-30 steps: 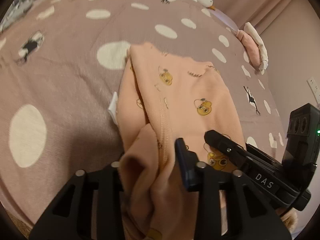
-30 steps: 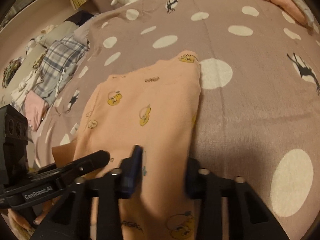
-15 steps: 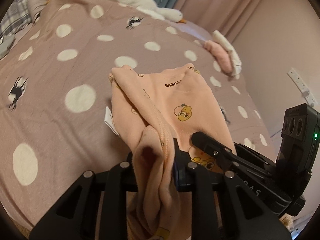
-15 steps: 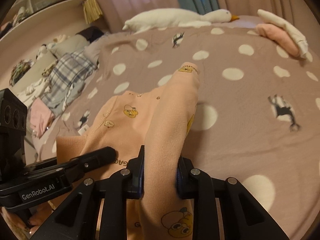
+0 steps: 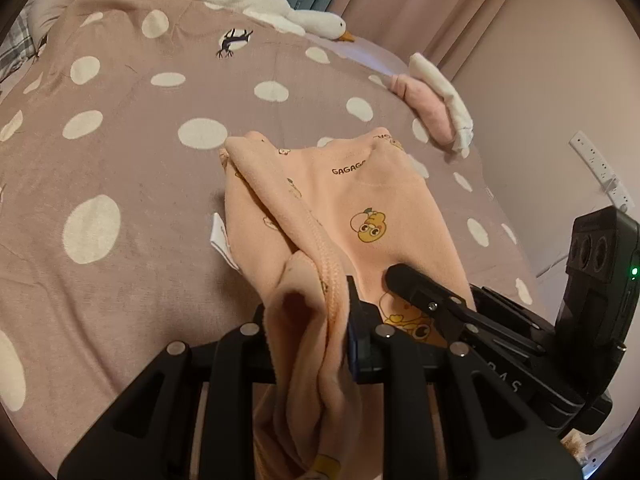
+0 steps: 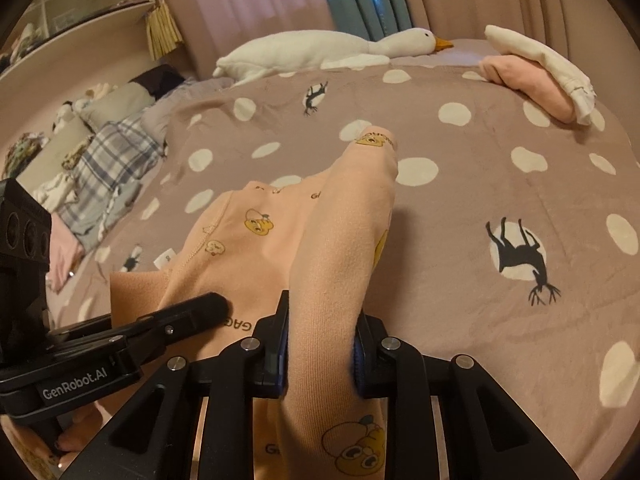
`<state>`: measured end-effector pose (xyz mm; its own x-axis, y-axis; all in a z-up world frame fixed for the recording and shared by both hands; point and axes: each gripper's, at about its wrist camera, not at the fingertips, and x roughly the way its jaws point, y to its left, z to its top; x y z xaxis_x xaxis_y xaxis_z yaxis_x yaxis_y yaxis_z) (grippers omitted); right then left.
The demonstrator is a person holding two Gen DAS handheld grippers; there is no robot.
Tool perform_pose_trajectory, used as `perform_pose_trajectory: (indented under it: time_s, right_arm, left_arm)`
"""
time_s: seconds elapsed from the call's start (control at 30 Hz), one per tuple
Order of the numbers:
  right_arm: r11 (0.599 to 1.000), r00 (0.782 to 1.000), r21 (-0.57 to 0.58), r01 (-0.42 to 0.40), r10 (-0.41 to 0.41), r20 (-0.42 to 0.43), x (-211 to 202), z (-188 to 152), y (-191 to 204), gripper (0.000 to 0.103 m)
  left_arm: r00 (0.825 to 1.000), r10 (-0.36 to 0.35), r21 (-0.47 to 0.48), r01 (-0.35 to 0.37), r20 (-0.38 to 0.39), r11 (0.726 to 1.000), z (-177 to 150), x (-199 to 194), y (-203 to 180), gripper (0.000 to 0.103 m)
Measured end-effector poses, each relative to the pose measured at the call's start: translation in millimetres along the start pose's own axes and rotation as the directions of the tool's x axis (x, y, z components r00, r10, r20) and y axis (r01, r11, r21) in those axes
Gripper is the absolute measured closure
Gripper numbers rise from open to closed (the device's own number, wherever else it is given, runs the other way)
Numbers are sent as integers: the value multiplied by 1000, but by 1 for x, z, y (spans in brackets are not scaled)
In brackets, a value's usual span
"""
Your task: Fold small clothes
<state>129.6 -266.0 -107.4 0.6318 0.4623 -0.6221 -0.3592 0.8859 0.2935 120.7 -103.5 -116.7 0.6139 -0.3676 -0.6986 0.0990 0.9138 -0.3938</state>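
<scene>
Peach garment (image 5: 372,208) edges pinched by left gripper (image 5: 308,332) and right gripper (image 6: 320,344) above roomy spotted bedspread (image 5: 120,160).

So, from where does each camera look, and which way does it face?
Left wrist: sits behind the left tongs, facing down across the dotted blanket; they pinch the peach garment; right tongs alongside.
Right wrist: sits behind the right tongs, same direction, pinching the garment's other side; left tongs alongside.
Shared: garment, blanket, goose plush, folded pile.
</scene>
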Motion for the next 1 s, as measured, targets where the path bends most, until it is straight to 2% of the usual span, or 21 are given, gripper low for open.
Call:
perform_pose_trajectory:
  time_s: [0.23,0.43,0.6,0.7,0.77,0.83,0.9,1.0]
  right_arm:
    - [1000,998,17,6,-5,-66,22,-11,-10,77]
    - [996,989,70,50,-40,-139,34,-17,-27,77]
    - [995,989,87,43,-30,-146,33,-20,-30,76]
    - [995,987,77,60,-48,-152,33,-21,-28,73]
    - [994,985,78,79,-66,-159,33,-21,-29,64]
    - [992,983,79,100,-86,-159,30,-20,-31,56]
    - [989,983,69,129,-119,-142,23,-20,-31,55]
    - [986,983,56,159,-153,-105,11,-18,-31,50]
  left_arm:
    - [996,46,-24,-48,-70,999,-6,28,7,81]
    - [990,91,-36,-96,-112,995,-14,39,12,80]
    - [987,100,-54,-108,-126,993,-16,41,17,75]
    - [984,115,-75,-126,-135,989,-18,40,20,64]
    - [982,127,-97,-142,-142,985,-19,38,24,52]
    - [983,114,-114,-131,-142,985,-20,33,26,51]
    - [983,122,-115,-138,-136,984,-21,24,26,48]
    - [986,146,-96,-154,-85,983,-20,5,19,34]
